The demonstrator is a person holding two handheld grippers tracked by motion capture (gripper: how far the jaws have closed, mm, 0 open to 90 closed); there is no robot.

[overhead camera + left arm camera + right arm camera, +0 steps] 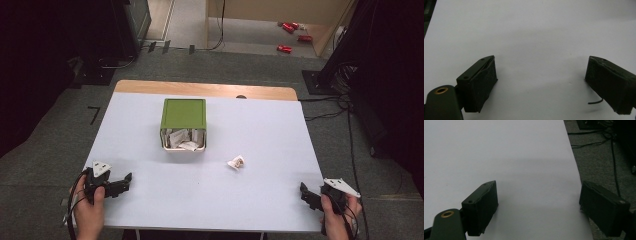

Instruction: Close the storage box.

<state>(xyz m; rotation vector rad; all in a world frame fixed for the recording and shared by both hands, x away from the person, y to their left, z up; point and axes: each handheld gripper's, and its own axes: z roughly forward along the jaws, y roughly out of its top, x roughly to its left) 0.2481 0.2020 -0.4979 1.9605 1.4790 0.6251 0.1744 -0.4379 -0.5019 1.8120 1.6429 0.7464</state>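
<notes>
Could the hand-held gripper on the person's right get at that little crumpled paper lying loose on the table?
Probably yes: the right hand-held gripper is open, and only bare table lies between it and the crumpled paper.

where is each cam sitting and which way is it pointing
High view: above the person's side, looking forward and down on the white table with the green bin and crumpled paper; both hands and claws at the near edge.
Left gripper view: on the left claw, facing bare tabletop; jaws apart.
Right gripper view: on the right claw, facing the table's edge and floor cables; jaws apart.
Shared: all show the white tabletop.
</notes>
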